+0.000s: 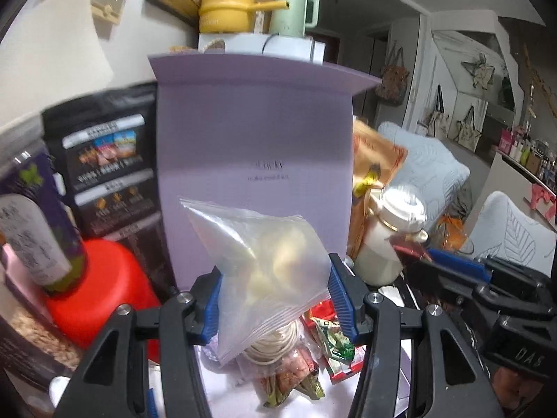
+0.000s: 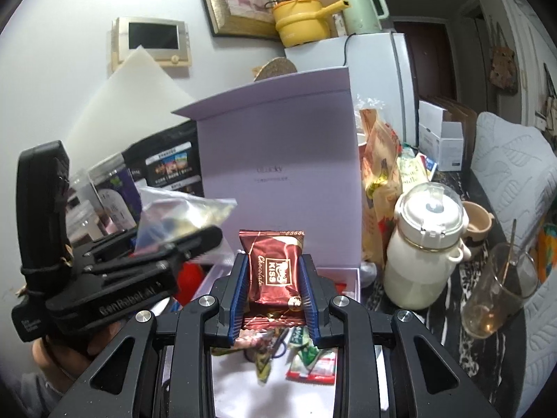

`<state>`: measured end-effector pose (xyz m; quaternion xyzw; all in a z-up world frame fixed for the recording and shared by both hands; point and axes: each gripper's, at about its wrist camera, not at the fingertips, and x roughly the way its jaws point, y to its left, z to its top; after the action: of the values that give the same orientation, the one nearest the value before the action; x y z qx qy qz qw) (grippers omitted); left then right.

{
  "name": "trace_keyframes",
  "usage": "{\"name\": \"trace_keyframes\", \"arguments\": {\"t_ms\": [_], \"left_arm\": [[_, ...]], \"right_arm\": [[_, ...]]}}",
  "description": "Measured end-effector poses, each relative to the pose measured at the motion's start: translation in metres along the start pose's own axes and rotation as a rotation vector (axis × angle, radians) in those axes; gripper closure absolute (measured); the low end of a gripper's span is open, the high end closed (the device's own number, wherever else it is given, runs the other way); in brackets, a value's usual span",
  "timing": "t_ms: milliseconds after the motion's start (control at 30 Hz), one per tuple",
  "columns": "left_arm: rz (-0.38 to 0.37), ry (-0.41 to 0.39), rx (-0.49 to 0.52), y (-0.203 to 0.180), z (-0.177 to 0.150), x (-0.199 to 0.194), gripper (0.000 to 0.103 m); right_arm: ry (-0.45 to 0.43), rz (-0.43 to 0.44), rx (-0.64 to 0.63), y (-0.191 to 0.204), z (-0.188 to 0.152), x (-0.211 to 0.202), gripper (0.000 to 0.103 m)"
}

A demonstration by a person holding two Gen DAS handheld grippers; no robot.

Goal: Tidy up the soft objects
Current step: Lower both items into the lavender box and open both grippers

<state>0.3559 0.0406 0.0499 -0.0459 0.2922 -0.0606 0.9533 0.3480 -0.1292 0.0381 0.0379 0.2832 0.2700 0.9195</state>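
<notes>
- Two tools in play, both loaded and both held over the open lilac box (image 1: 250, 132).
- Left tool (image 1: 275, 299) is clamped on a clear zip bag (image 1: 268, 264) with pale, rounded pieces inside; the blue pads (image 1: 339, 299) press its sides and the bag bulges up between them.
- Right tool (image 2: 273, 285) is closed tight on a brown chocolate packet (image 2: 273, 268), which stands upright between the pads with its label reading sideways.
- From the right wrist view the left tool (image 2: 146, 254) sits off to the left, the zip bag (image 2: 181, 216) poking up from it, a hand (image 2: 59, 355) gripping the handle below.
- Down in the box's white base lie a coil of cream cord (image 1: 278, 343), a small bag of reddish snacks (image 1: 296, 369) and a red-and-green wrapper (image 1: 336, 351).
- The box lid stands upright behind both held items.
- On the counter, right of the box: a cream lidded jug (image 2: 421, 254) and a glass with a spoon (image 2: 501, 285). To the left: a red container (image 1: 104, 289) and black pouches (image 1: 104, 160).
</notes>
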Motion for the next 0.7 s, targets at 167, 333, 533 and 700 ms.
{"name": "trace_keyframes", "arguments": {"t_ms": [167,333,533,700], "left_arm": [[0.010,0.041,0.018,-0.002,-0.005,0.017,0.050],[0.001,0.099,0.011,-0.002,-0.010,0.034,0.050],[-0.023,0.179,-0.002,0.001,-0.019,0.055,0.050],[-0.034,0.231,-0.017,0.003,-0.027,0.069,0.050]], "right_arm": [[0.040,-0.017,0.000,-0.009,-0.004,0.010,0.074],[0.092,-0.021,0.022,-0.020,-0.011,0.024,0.074],[0.150,-0.015,0.059,-0.031,-0.019,0.040,0.074],[0.180,-0.019,0.079,-0.039,-0.025,0.049,0.074]]}}
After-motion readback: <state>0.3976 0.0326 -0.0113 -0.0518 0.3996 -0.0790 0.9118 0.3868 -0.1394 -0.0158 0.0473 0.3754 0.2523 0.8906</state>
